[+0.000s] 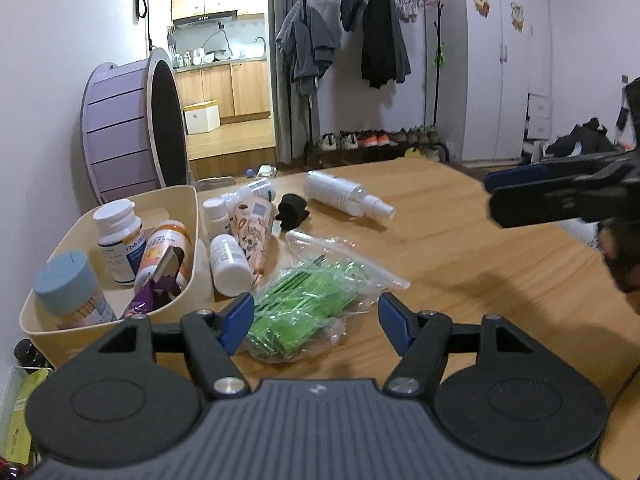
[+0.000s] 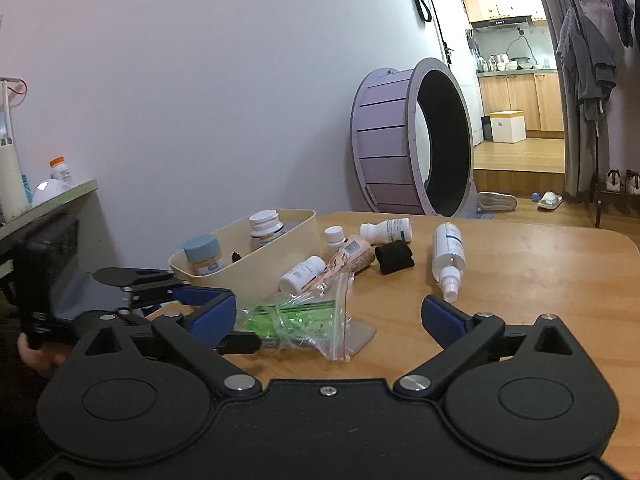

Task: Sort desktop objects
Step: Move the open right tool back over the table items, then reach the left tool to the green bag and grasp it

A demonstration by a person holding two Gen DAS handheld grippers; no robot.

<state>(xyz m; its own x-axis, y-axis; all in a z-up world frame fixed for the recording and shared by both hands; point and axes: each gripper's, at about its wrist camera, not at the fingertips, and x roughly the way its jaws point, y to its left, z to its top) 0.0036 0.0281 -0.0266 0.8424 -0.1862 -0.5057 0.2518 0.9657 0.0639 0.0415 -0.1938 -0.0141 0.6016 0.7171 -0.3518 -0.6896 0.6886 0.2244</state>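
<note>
A cream bin (image 1: 188, 216) (image 2: 280, 254) at the table's left holds several bottles, among them a blue-capped jar (image 1: 66, 284). Beside it lie white pill bottles (image 1: 230, 260), a patterned tube (image 1: 250, 228), a black foam piece (image 1: 292, 210) (image 2: 396, 256) and a spray bottle (image 1: 348, 194) (image 2: 448, 256). A clear bag of green packets (image 1: 308, 300) (image 2: 296, 316) lies in front. My left gripper (image 1: 316, 322) is open, its jaws either side of the bag's near end. My right gripper (image 2: 328, 316) is open and empty, just behind the bag.
The wooden table (image 1: 460, 264) stretches right. A purple wheel (image 1: 132, 128) (image 2: 412, 140) stands on the floor behind, with a clothes rack (image 1: 372, 40) beyond. A shelf with bottles (image 2: 44, 196) is at the left.
</note>
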